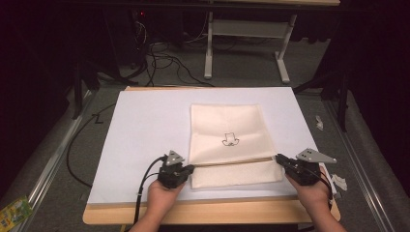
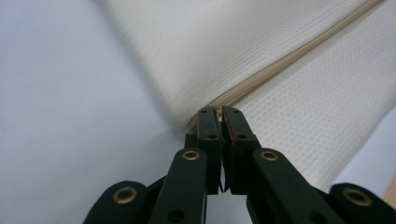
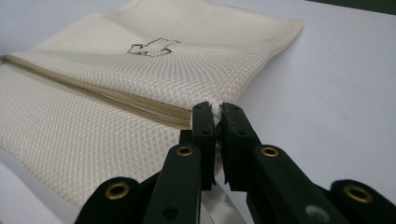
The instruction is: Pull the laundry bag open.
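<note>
Two grippers are closed on one cream mesh bag [image 1: 227, 140], which is laid flat on the white sheet [image 1: 145, 125]. At the bag's left edge, the left gripper [image 1: 189, 168] is clamped tight on the zipper seam [image 2: 280, 63]. At the bag's right edge, the right gripper [image 1: 279, 158] is pinched on the seam's other end.

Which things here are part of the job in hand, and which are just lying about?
In use:
- cream mesh zip bag, pinched at both ends of its zip line
- left gripper, shut on the bag
- right gripper, shut on the bag
- white sheet under the bag

Lying about:
- crumpled white scraps beside the table
- green packet on the floor
- cables beyond the table
</note>
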A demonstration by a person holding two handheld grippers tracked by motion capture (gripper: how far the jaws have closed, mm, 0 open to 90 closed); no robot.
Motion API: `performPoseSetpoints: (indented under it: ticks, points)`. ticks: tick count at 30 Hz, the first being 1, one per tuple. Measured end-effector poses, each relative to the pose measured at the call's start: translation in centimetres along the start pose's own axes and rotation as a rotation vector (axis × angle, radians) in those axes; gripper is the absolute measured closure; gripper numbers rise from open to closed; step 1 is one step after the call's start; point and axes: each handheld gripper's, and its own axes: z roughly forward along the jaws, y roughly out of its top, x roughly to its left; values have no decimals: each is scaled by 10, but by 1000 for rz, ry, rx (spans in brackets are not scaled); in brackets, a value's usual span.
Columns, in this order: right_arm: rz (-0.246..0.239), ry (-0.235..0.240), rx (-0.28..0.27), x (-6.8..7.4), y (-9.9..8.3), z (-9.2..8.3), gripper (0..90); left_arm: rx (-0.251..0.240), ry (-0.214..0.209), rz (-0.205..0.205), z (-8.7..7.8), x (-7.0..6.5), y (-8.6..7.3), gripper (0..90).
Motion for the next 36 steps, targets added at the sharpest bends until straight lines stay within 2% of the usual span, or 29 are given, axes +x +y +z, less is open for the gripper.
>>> performPoseSetpoints:
  ticks: [1,2,3,4,5,6,7,9,11,15,18,19,20,23,26,27,28,29,30,31,32,33,34,35,36]
  points:
    - [0,0,0,0,0,0,860,0,0,0,0,0,0,874]
    - [9,-4,-2,-3,0,-1,859,-8,-35,-23,-3,8,-8,874]
    - [27,30,-7,-7,-1,-2,858,-4,-42,-28,-4,10,-10,874]
    - [31,43,1,-7,-2,-1,858,5,-35,-18,-4,10,-9,874]
    - [-13,5,9,0,-1,-1,858,4,-19,10,-6,7,-3,874]
    - [-14,-3,9,0,-1,-1,858,4,-19,10,-6,7,-3,873]
    - [3,0,7,-1,-1,-2,857,3,-26,20,-6,8,-3,873]
    - [7,-3,9,-4,-2,-2,856,13,-62,10,-4,7,-6,871]
    - [12,-4,15,-4,-3,-2,854,24,-65,40,-3,4,-7,871]
    - [18,8,22,-8,-7,-1,831,14,-71,39,-4,2,-6,866]
    - [13,28,6,-9,-9,-1,764,-6,-67,60,-6,4,-6,842]
    - [20,34,3,-9,-9,-1,731,-22,-69,56,-8,5,-5,814]
    - [21,37,-14,-11,-9,-3,667,-60,-68,41,-13,10,-3,749]
    - [34,32,-23,-12,-9,-4,619,-89,-49,36,-18,15,-2,662]
    - [50,6,-25,-17,-10,-5,512,-128,25,39,-32,27,0,571]
    - [55,-7,-26,-19,-10,-5,460,-128,25,39,-32,27,0,537]
    - [62,-22,-32,-22,-11,-5,401,-140,46,43,-36,31,0,500]
    - [62,-22,-32,-22,-11,-5,401,-148,68,47,-39,34,0,500]
    - [70,-41,-37,-24,-11,-5,355,-150,87,48,-42,37,0,458]
    - [74,-80,-41,-31,-13,-6,299,-151,106,48,-45,40,-1,361]
    - [75,-97,-38,-34,-13,-7,271,-172,164,66,-53,44,-1,317]
    - [84,-111,-34,-37,-15,-8,245,-190,192,73,-57,46,-2,275]
    - [84,-111,-34,-37,-15,-8,245,-190,192,73,-57,46,-2,237]
    - [86,-126,-35,-41,-16,-9,228,-206,210,71,-62,48,-2,237]
    - [93,-136,-35,-45,-16,-10,218,-225,226,57,-65,51,-2,198]
